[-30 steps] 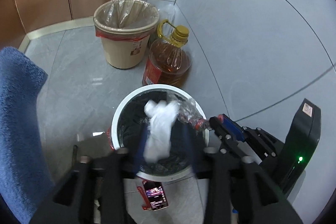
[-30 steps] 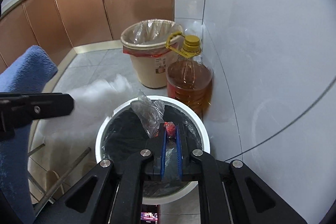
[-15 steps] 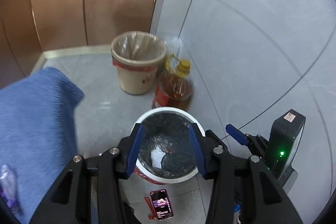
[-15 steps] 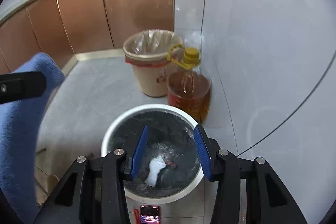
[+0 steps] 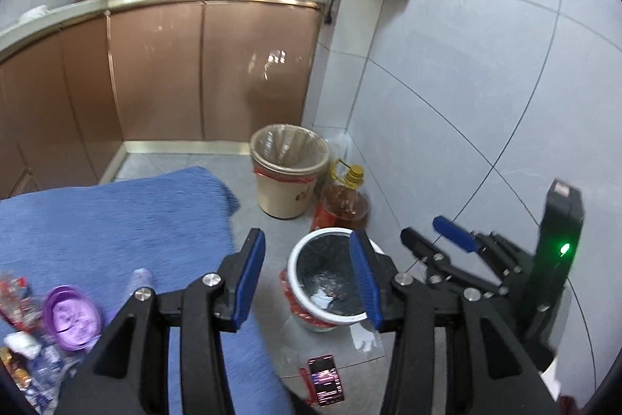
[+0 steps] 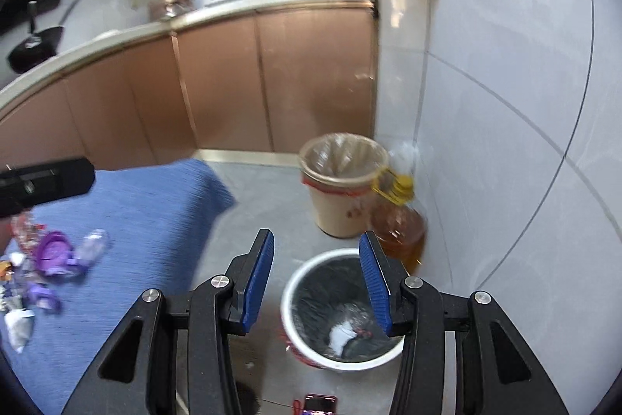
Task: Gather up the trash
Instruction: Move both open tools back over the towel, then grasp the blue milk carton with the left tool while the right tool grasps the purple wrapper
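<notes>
A white bin point(image 5: 297, 279) with a black liner stands on the floor below both grippers. Crumpled white tissue point(image 5: 320, 298) and a bit of red-marked wrapper lie inside it; the tissue point(image 6: 338, 333) also shows in the right wrist view. My left gripper point(image 5: 307, 259) hangs high above the bin, open, with nothing between its blue pads. My right gripper point(image 6: 317, 255) is open and empty too, above the bin's rim point(image 6: 289, 302). At the left, a table under a blue cloth point(image 5: 116, 220) carries a purple lid point(image 5: 72, 317), a clear bottle point(image 6: 91, 244) and wrappers point(image 5: 15, 294).
A beige bin point(image 5: 287, 189) with a clear liner and a large oil bottle point(image 5: 346, 205) stand against the tiled wall behind the white bin. A phone point(image 5: 325, 384) lies on the floor in front of it. Brown cabinets point(image 5: 155, 76) run along the back.
Tissue and plastic wrapper left the jaws and now lie in the white bin. The right jaws opened. Both grippers rose and drew back, bringing the blue-covered table into view.
</notes>
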Available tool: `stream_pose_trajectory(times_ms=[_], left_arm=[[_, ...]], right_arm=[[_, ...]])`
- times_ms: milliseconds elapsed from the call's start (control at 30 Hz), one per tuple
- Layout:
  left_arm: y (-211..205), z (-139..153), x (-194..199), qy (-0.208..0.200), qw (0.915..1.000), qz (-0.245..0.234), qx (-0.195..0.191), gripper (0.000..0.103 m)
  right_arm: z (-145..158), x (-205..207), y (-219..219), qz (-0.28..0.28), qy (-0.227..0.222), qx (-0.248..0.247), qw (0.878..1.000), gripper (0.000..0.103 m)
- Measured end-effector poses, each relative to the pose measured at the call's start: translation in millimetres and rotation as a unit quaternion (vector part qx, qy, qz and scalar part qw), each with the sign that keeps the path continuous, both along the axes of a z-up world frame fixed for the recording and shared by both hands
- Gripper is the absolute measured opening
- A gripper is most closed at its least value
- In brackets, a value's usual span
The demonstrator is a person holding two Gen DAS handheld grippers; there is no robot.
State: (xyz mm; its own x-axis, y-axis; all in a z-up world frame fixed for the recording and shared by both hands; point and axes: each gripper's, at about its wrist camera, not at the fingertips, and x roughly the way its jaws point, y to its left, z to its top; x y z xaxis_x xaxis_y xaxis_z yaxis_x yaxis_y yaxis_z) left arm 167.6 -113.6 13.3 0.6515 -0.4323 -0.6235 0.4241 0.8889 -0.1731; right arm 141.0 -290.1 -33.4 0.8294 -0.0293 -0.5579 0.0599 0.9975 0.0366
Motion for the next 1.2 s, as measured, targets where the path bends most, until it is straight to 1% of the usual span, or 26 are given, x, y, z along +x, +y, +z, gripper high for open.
stream_pose_trajectory(times_ms=[233, 300, 433, 500, 667, 800, 933, 1000, 1067, 1200], left_arm=[[68, 17, -42, -0.024, 0.9994, 0.025, 0.01, 0.045], [90, 21, -52, -0.028, 0.9988, 0.038, 0.014, 0.05], [131, 27, -73, -0.038, 0.9972, 0.06, 0.024, 0.052], [151, 29, -81, -0.038, 0.9969, 0.063, 0.029, 0.052], [200, 21, -88, -0.017, 0.9965, 0.072, 0.04, 0.052], [226, 8, -84, 0.005, 0.9956, 0.076, 0.055, 0.052], [244, -16, -74, 0.034, 0.9935, 0.074, 0.079, 0.052], [247, -31, -68, 0.05, 0.9921, 0.067, 0.094, 0.052], [248, -47, -62, 0.064, 0.9899, 0.06, 0.111, 0.052], [249, -71, -53, 0.083, 0.9868, 0.043, 0.132, 0.052]], right_arm=[[40, -37, 45, 0.063, -0.032, 0.005, 0.997, 0.046], [51, -48, 58, 0.084, -0.041, 0.006, 0.996, 0.046], [66, -63, 81, 0.126, -0.054, 0.01, 0.991, 0.047], [72, -70, 93, 0.149, -0.057, 0.01, 0.987, 0.047], [80, -80, 122, 0.205, -0.063, 0.012, 0.977, 0.049], [73, -79, 144, 0.243, -0.055, 0.015, 0.968, 0.05], [53, -70, 166, 0.285, -0.029, 0.017, 0.958, 0.05], [43, -65, 175, 0.299, -0.016, 0.015, 0.954, 0.05], [30, -59, 186, 0.319, 0.001, 0.012, 0.948, 0.05], [6, -48, 208, 0.355, 0.029, -0.001, 0.935, 0.05]])
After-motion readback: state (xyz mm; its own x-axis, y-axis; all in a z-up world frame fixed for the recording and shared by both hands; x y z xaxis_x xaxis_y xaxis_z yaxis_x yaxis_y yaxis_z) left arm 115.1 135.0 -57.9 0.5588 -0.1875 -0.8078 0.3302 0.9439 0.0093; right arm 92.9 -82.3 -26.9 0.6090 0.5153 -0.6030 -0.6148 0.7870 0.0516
